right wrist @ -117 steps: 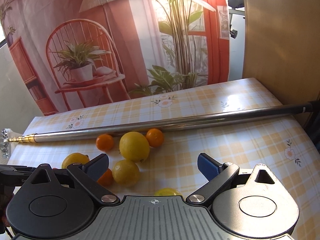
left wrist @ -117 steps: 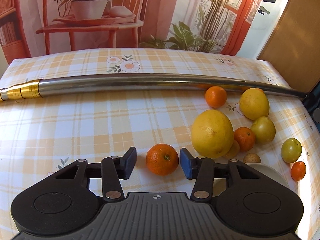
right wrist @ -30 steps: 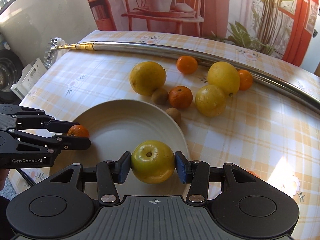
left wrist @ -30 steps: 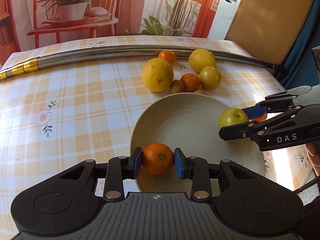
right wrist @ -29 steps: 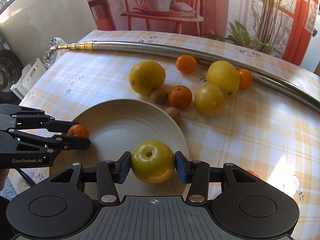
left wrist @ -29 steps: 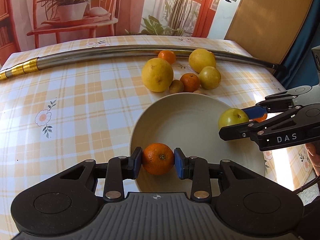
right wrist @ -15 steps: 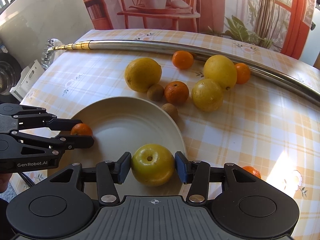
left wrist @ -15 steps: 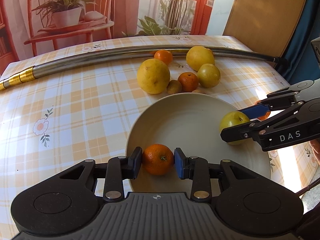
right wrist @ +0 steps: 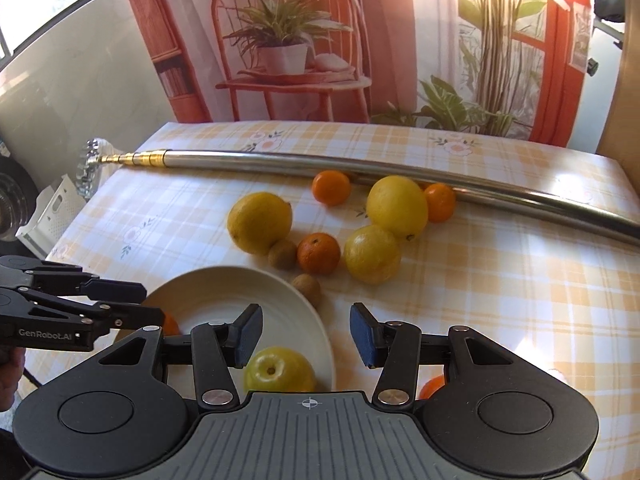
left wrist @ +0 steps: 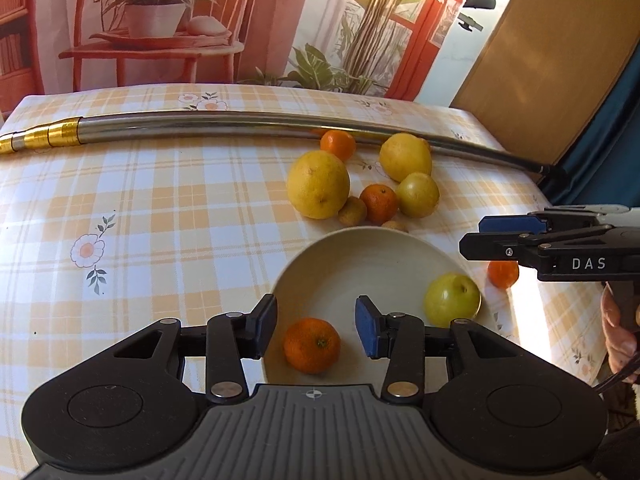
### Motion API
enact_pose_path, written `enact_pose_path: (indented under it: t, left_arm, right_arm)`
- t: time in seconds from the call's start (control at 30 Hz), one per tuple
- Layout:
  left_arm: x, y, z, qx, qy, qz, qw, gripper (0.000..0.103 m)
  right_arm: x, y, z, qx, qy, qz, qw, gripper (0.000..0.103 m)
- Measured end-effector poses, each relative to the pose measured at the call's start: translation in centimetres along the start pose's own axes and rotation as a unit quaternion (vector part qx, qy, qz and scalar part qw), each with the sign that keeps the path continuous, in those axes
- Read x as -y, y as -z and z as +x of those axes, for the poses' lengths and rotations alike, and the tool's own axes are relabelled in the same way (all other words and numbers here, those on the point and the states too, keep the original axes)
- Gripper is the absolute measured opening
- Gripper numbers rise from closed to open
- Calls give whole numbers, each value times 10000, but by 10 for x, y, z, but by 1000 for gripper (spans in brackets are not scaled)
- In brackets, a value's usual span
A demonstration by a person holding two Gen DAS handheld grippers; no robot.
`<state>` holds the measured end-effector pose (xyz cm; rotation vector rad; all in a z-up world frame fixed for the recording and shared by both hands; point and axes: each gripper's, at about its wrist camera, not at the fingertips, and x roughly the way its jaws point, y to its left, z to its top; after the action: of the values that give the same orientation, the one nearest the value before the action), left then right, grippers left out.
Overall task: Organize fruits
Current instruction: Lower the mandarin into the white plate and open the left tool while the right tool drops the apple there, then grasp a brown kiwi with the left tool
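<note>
On near side of table, my left gripper (left wrist: pixel 316 320) hangs over plate (left wrist: pixel 360 248), jaws apart, mandarin (left wrist: pixel 312 345) lying free between them. My right gripper (right wrist: pixel 306 334) also spread; green apple (right wrist: pixel 280 370) rests on plate beneath. Other fruit clustered far, beside metal pole (left wrist: pixel 240 123).

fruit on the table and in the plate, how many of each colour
orange fruits: 5
yellow to yellow-green fruits: 4
small brown fruits: 2
total: 11
</note>
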<state>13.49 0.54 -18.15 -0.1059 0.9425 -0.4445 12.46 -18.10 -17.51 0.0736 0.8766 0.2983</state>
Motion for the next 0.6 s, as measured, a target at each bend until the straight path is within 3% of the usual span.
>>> enact_pose_path:
  t: [0.27, 0.47, 0.53, 0.6]
  left_arm:
    - [1, -32, 7, 52, 89, -233, 9997, 44]
    - [13, -44, 35, -191, 238, -322, 9990, 43]
    - [15, -48, 46, -263, 234, -317, 9989, 36]
    - [17, -51, 54, -329, 246, -320, 9986, 36]
  right_arm:
    - [41, -15, -16, 582, 746, 749, 9927, 51]
    - [59, -9, -15, 595, 766, 1020, 9900, 51]
    - [60, -7, -13, 591, 737, 1048, 9900, 51]
    - [60, -6, -13, 593, 723, 1052, 9900, 51]
